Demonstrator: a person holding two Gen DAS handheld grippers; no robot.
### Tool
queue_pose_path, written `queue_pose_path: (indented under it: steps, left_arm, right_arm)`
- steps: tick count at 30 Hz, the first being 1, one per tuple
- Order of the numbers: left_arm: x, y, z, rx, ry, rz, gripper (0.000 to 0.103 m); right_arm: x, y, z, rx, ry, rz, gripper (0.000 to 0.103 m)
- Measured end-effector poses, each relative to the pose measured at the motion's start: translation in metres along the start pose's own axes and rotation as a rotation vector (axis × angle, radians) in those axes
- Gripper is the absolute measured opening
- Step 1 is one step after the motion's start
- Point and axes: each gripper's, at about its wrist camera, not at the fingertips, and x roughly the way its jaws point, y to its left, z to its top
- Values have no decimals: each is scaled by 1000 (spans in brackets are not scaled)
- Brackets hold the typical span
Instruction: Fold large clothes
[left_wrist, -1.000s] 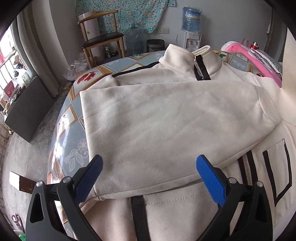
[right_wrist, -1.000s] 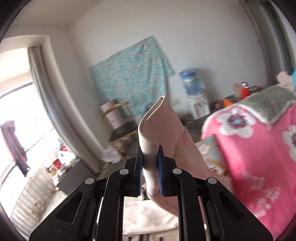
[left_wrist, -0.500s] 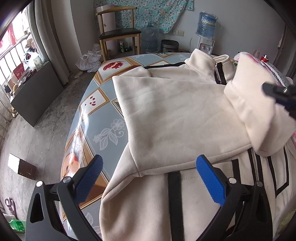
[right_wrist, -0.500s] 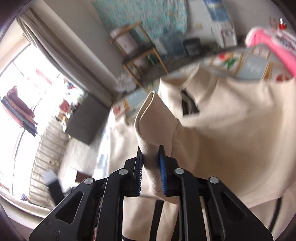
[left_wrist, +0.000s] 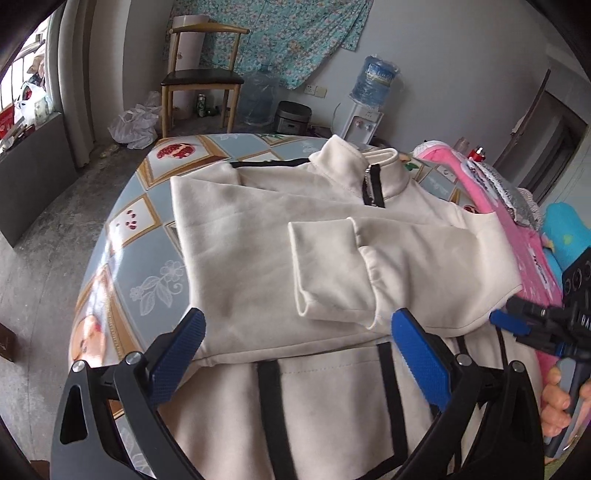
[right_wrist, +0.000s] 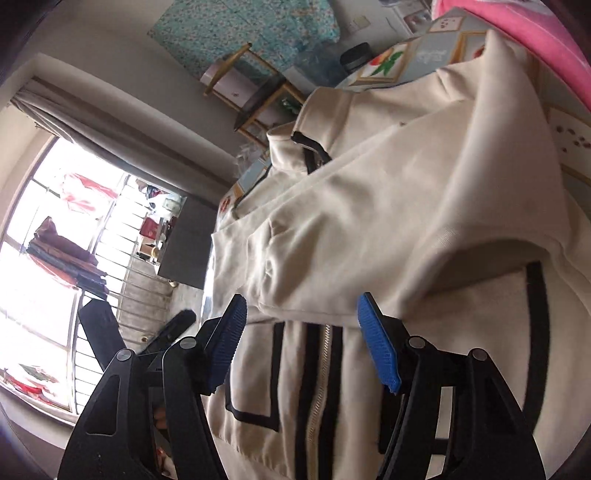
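A cream zip-up jacket (left_wrist: 266, 236) with black trim lies face up on the patterned round table (left_wrist: 147, 206). Both sleeves are folded across its chest; the right sleeve's cuff (left_wrist: 325, 273) lies on top. My left gripper (left_wrist: 299, 354) is open and empty, hovering over the jacket's lower front. My right gripper (right_wrist: 303, 339) is open and empty just above the jacket (right_wrist: 369, 229) near its zipper (right_wrist: 321, 373). The right gripper also shows at the right edge of the left wrist view (left_wrist: 535, 328).
A pink blanket (left_wrist: 509, 236) lies along the table's right side. A wooden chair (left_wrist: 201, 81), a large water bottle (left_wrist: 258, 96), a rice cooker (left_wrist: 293, 116) and a water dispenser (left_wrist: 365, 110) stand behind the table. A dark cabinet (left_wrist: 22, 184) stands at the left by the window.
My right gripper carried the right sleeve across the chest, laid it down and opened, letting go. My left gripper stayed open and drew back a little.
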Motion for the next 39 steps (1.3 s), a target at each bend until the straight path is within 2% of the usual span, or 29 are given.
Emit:
queue_pose_path:
  steps: [3,7,8,9,10,12,16,18,19,20,21,25,28,32,36,39]
  left_arm:
    - [20,-5,11,-36,26,-47,97]
    - [52,-1,28,-102,67,-42,85]
    - [60,-2,31,-104,80,-28,77]
    - [67,-3,34,-95,96,-18,67]
    - [72,-4,35,-85,111,-7,63]
    - [82,-7,36,-56,146,22,48]
    - [88,-12,34,-6,153,50,43]
    - [88,-13,34,6,152,76,38]
    - [88,-13,34,9,151,90,31]
    - [89,-13,34,14,153,98,20]
    - [90,-15,35,21,157,98,15]
    - [90,-21,36,75,145,127,8]
    - [81,-24,39,105,128,128,5]
    - [46,-33,52,150,46,95,5]
    - [2,-38,65,202,-63,122,5]
    - [-23,-26,71,192,-112,144,5]
  right_arm:
    - [5,-7,-25,-30,30,-50,60]
    - [15,-9,-47,-77,36,-151,53]
    - [16,-7,-51,-100,25,-189,51]
    - [15,-4,-55,-132,7,-227,45]
    - [12,-3,-56,-156,-14,-267,44]
    - [7,0,-58,-193,-69,-356,44]
    - [-6,-4,-54,-188,-152,-409,46]
    - [-11,-12,-52,-184,-173,-437,45]
    - [-11,-15,-50,-183,-182,-458,45]
    - [-12,-17,-49,-187,-192,-473,45]
    - [-11,-17,-46,-194,-203,-484,45]
    - [-5,-28,-40,-190,-205,-532,45]
    - [-10,-37,-41,-172,-215,-514,42]
    - [-12,-37,-45,-190,-223,-523,41]
    - [-12,-37,-46,-198,-223,-531,41]
    - [-11,-37,-44,-198,-220,-529,41]
